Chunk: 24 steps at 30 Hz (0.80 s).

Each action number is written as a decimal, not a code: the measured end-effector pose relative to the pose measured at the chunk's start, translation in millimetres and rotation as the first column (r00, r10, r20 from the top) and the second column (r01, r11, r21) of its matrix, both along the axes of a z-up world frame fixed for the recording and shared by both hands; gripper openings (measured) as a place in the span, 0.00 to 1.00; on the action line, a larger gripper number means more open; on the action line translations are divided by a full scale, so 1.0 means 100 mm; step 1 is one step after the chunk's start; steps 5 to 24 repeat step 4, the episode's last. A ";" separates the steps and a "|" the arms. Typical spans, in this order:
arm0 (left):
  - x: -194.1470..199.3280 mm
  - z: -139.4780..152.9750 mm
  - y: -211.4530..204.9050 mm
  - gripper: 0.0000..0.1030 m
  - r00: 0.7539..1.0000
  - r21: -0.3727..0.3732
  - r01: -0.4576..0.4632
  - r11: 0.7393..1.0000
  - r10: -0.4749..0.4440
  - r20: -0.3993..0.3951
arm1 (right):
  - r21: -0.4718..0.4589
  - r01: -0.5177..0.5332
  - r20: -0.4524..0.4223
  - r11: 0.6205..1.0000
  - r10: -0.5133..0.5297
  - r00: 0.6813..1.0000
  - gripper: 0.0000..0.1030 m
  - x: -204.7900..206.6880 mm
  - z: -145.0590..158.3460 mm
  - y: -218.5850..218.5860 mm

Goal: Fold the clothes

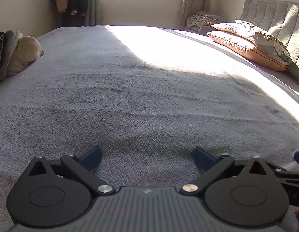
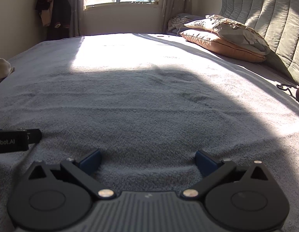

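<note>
On bed (image 1: 130, 96) | clothes (image 1: 15, 56) far left; left tool (image 1: 147, 160) spread

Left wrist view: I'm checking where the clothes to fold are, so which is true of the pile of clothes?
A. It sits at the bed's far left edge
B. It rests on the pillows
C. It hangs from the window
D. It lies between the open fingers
A: the pile of clothes sits bunched at the far left edge of the bed, well away from the empty left gripper and from the pillows at right.
</note>
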<state>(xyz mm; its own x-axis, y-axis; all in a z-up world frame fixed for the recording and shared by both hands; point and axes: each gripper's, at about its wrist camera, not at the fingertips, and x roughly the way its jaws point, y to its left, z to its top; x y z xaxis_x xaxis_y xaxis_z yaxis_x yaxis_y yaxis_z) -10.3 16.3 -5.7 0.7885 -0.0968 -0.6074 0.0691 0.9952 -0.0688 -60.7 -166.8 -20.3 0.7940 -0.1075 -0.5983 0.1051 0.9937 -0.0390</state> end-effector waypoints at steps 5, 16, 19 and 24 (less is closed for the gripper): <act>0.00 0.00 -0.01 1.00 1.000 0.006 -0.002 1.000 0.002 0.004 | -0.001 0.001 0.000 1.000 -0.001 1.000 1.00 0.00 0.00 0.01; 0.00 0.00 -0.01 1.00 1.000 0.006 -0.002 1.000 0.002 0.004 | -0.001 0.001 0.000 1.000 -0.001 1.000 1.00 0.00 0.00 0.01; 0.00 0.00 -0.01 1.00 1.000 0.006 -0.002 1.000 0.002 0.004 | -0.001 0.001 0.000 1.000 -0.001 1.000 1.00 0.00 0.00 0.01; 0.00 0.00 -0.01 1.00 1.000 0.006 -0.002 1.000 0.002 0.004 | -0.001 0.001 0.000 1.000 -0.001 1.000 1.00 0.00 0.00 0.01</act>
